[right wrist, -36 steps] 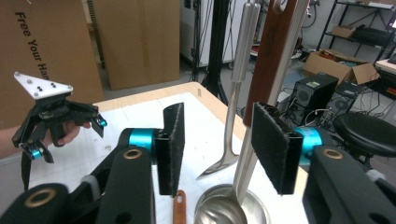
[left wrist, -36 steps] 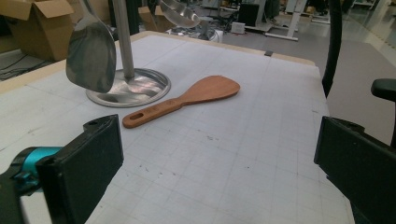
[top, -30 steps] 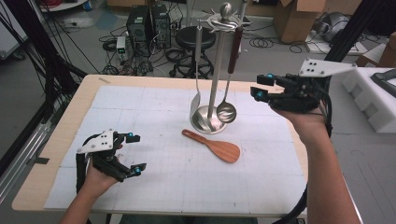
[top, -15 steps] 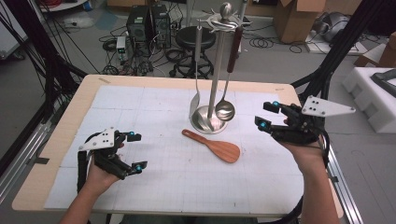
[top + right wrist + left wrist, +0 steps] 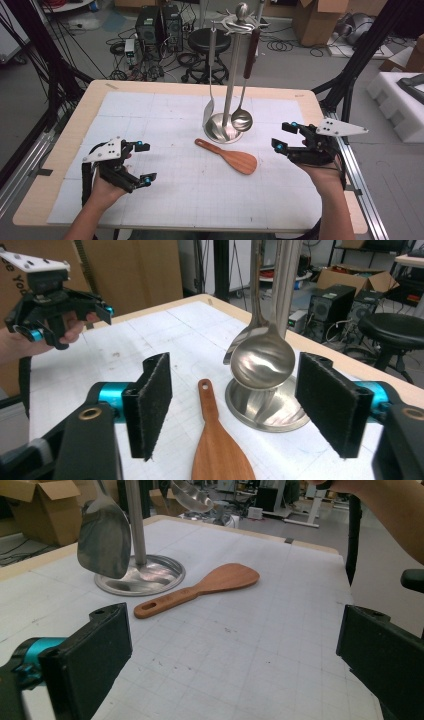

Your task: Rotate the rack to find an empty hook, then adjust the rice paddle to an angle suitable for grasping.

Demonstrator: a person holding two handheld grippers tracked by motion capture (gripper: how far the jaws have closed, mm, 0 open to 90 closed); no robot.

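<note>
Where gridded white sheeting covers the wooden tabletop (image 5: 65,150), a wooden spatula (image 5: 230,156) lies beside the utensil stand (image 5: 225,131); right tool (image 5: 286,136) opening empty, left tool (image 5: 145,161) wide; cardboard boxes (image 5: 320,20) behind.

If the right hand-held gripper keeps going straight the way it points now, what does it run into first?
Most likely the wooden spatula, lying between the open jaws of the right hand-held gripper. The rack's steel base sits just right of that line; depth is uncertain.

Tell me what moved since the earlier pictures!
The right gripper came down from beside the utensil stand to just above the table, near the wooden spatula; its jaws have been opening and hold nothing. The left gripper, spatula and stand stayed put.
</note>
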